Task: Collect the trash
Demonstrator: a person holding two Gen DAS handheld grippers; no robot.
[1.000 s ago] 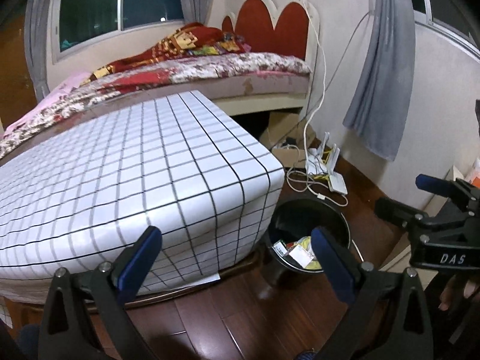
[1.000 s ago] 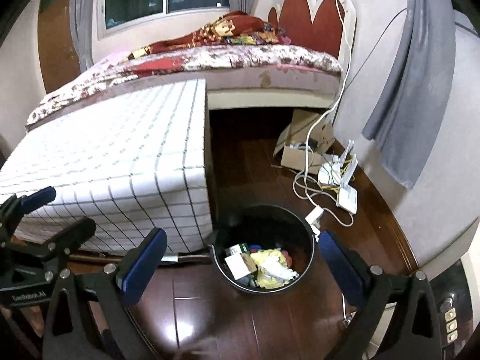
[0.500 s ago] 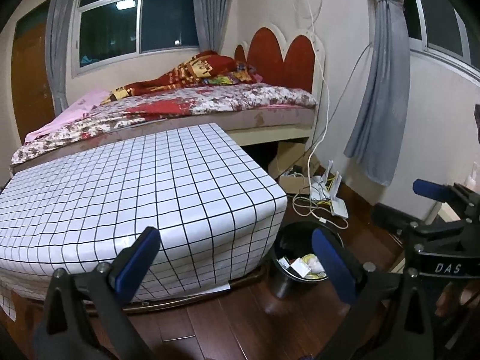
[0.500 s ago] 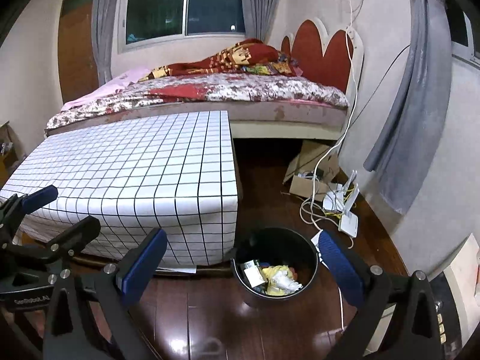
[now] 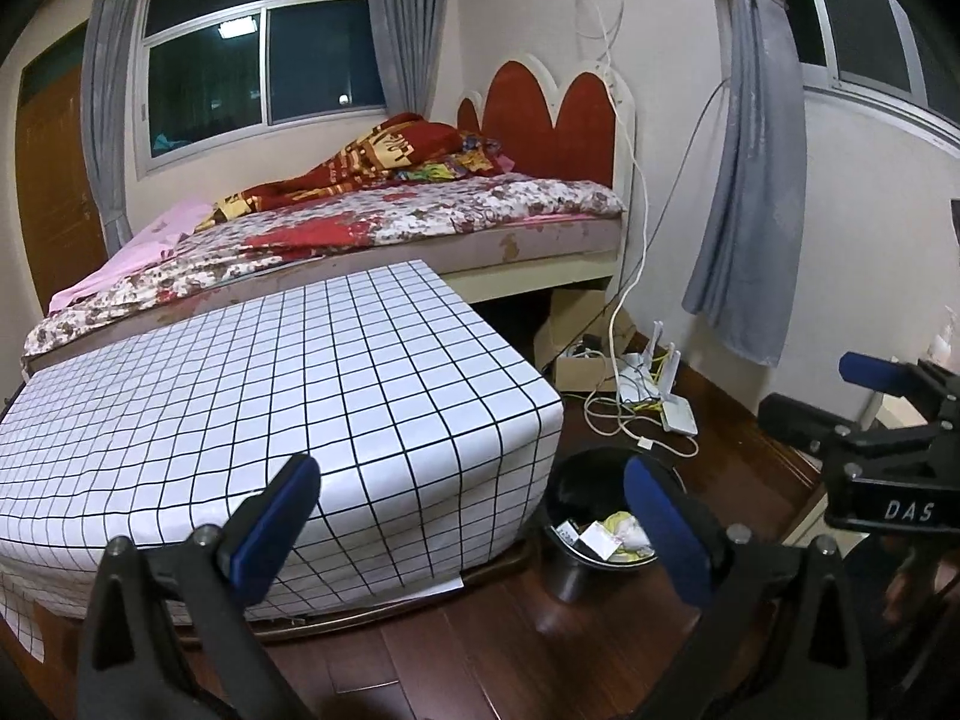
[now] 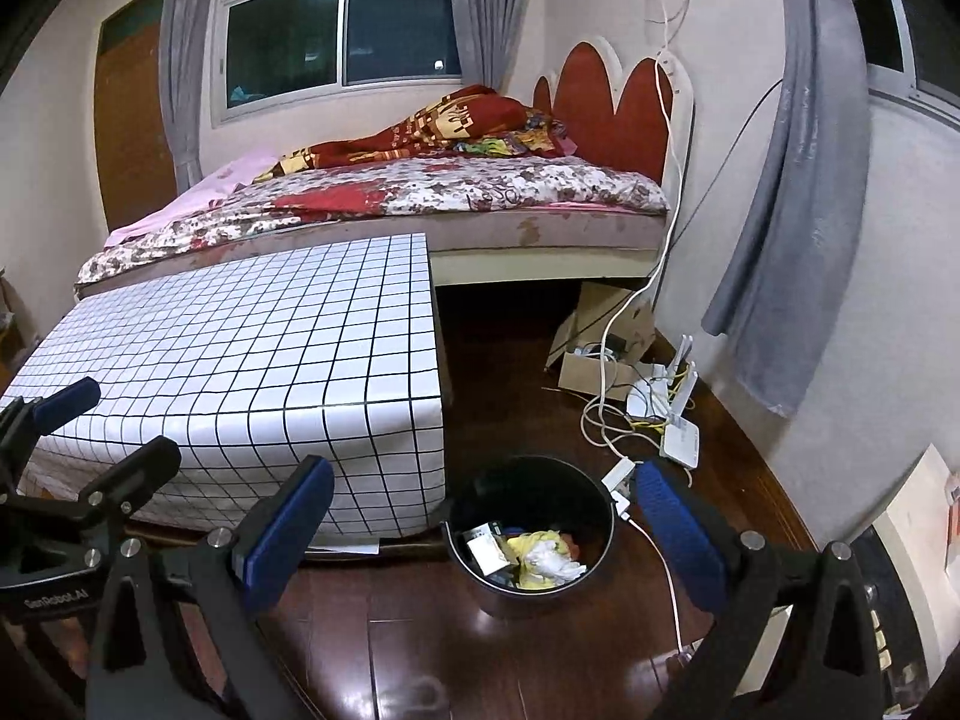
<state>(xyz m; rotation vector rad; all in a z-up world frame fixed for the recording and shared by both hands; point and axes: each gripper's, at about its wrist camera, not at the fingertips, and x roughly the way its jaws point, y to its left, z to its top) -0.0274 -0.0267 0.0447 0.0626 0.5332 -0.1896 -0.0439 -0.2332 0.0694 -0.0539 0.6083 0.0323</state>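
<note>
Right wrist view: the round black plastic trash bin [image 6: 531,531], holding crumpled paper and wrappers [image 6: 528,552], stands on dark wood floor just beside the grid-patterned white table [image 6: 252,354]. Right gripper [image 6: 486,531] and left gripper [image 5: 474,525] hang spread, empty. Likely between pickups; next calls for finding more litter. White cables [image 6: 606,414] and routers [image 6: 672,414] crowd the bin's far side.

Black bin [image 6: 534,540] on wooden floor [image 6: 540,654]

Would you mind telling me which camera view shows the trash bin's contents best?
The right wrist view: the trash bin sits fully visible, with paper and wrappers inside. In the left wrist view, the trash bin is partly hidden behind a finger of the left hand-held gripper.
</note>
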